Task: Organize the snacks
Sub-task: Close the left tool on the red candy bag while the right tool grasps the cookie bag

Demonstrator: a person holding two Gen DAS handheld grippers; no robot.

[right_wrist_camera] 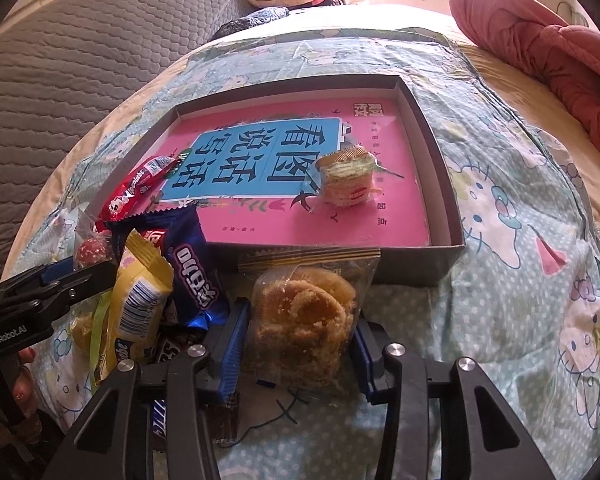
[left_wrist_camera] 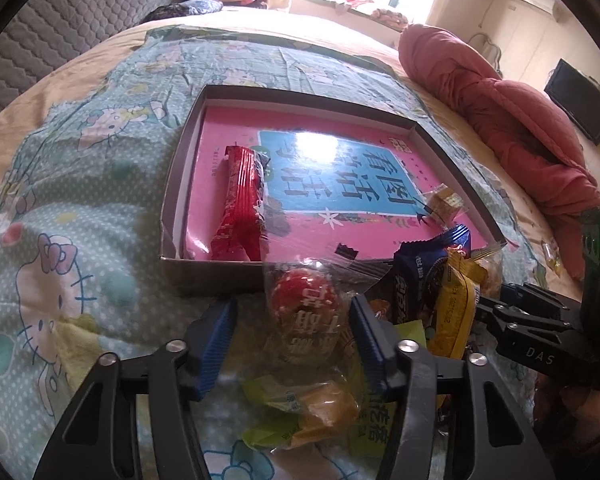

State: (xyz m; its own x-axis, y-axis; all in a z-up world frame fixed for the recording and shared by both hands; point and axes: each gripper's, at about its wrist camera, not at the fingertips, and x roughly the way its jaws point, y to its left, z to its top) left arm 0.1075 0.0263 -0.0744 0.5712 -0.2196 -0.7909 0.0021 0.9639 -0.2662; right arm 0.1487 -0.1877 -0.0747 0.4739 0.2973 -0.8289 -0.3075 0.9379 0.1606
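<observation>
**Two grippers at the snack pile, box partly filled**

Bedroom, daylight from a far window; we work on a bed under a cat-print sheet (right_wrist_camera: 520, 248). Largest item: a shallow cardboard box (left_wrist_camera: 172, 184) lined with a pink book, presumably our collecting tray. It already holds a long red packet (left_wrist_camera: 238, 200) at its left and a small wrapped wafer stack (right_wrist_camera: 346, 178) at its right. Loose snacks are heaped against the box's near wall, so each transfer should be short.

Our right gripper (right_wrist_camera: 298, 332) pinches a bagged round pastry (right_wrist_camera: 304, 320), both pads against the bag, just before the box. Our left gripper (left_wrist_camera: 292, 336) straddles a red ball-shaped sweet (left_wrist_camera: 304, 300) in clear wrap; one pad sits at the wrap, the other stands apart, so we judge it not yet gripped.
</observation>
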